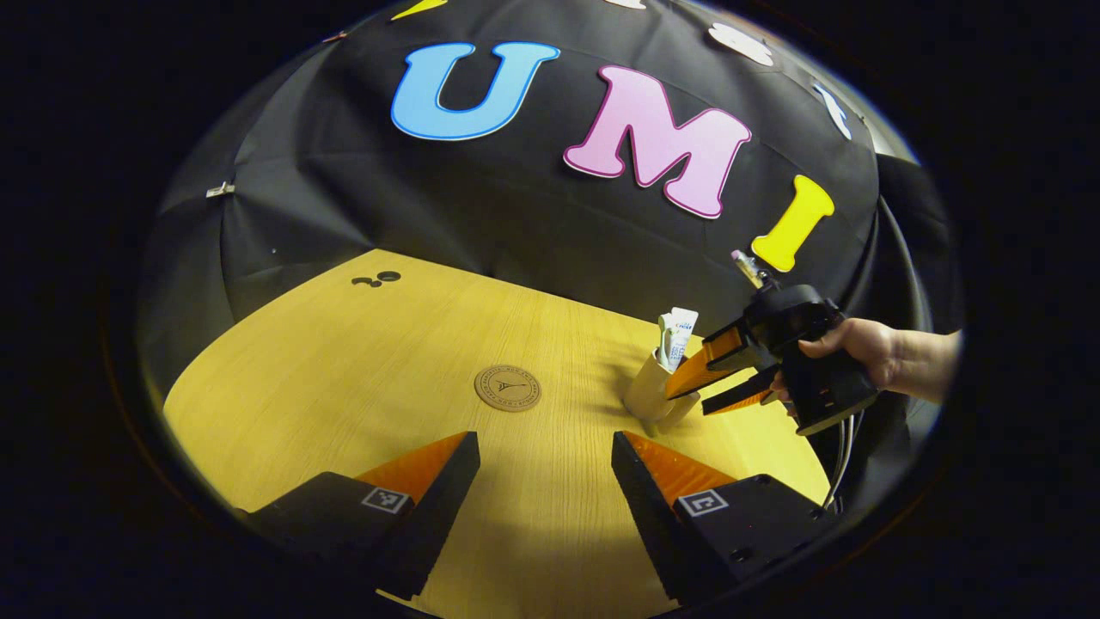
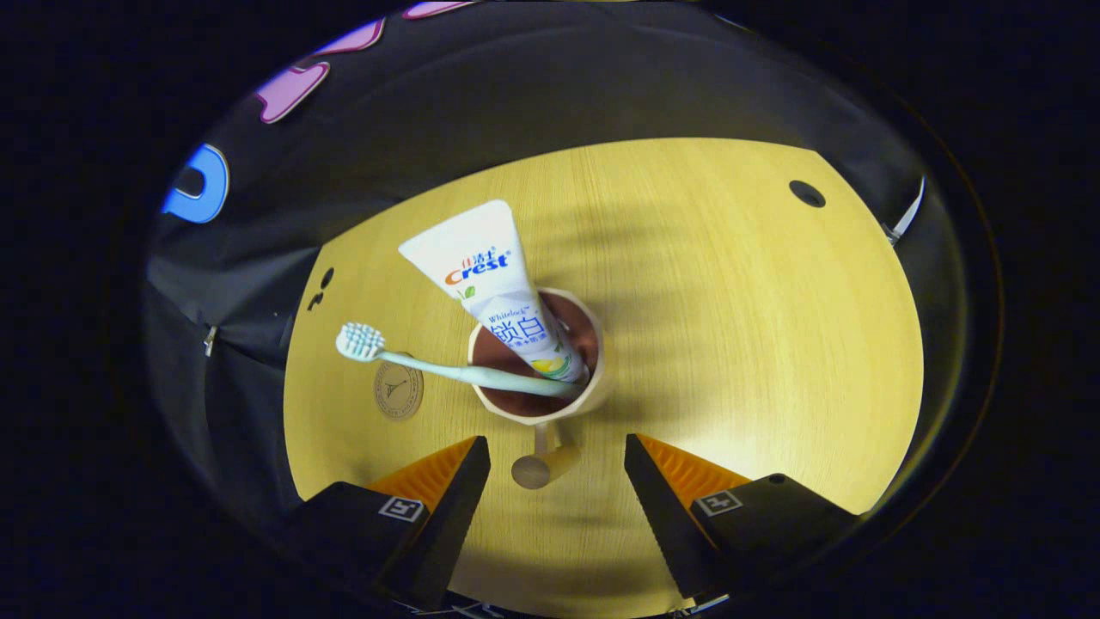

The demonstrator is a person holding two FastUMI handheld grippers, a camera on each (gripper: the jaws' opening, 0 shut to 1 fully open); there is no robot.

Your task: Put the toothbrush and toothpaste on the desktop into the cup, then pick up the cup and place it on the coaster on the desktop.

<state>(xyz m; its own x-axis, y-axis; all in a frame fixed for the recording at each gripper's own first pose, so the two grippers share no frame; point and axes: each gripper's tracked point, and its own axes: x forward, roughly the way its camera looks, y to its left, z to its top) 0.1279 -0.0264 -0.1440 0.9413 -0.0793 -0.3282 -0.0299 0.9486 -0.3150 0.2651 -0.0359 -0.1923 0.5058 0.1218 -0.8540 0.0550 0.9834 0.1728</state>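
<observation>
A beige cup [image 2: 526, 416] stands upright on the wooden desktop [image 2: 756, 344]. A white toothpaste tube [image 2: 483, 268] and a pale green toothbrush [image 2: 430, 366] lean out of it. My right gripper [image 2: 557, 460] is open, looking down on the cup, and the cup's handle [image 2: 538, 468] lies between its fingers without touching them. In the left gripper view the cup [image 1: 644, 392] with the toothpaste tube [image 1: 678, 334] stands right of the round coaster [image 1: 508, 388], and a hand [image 1: 859, 342] holds the right gripper [image 1: 689, 401] against it. My left gripper [image 1: 546, 468] hovers open over the near desktop, holding nothing.
The round coaster [image 2: 398, 389] lies left of the cup, a short gap away. Small dark holes [image 1: 378, 278] mark the desktop's far left corner. The black cloth wall [image 1: 481, 215] closes off the desk's back. A cable [image 1: 844, 456] hangs from the right gripper.
</observation>
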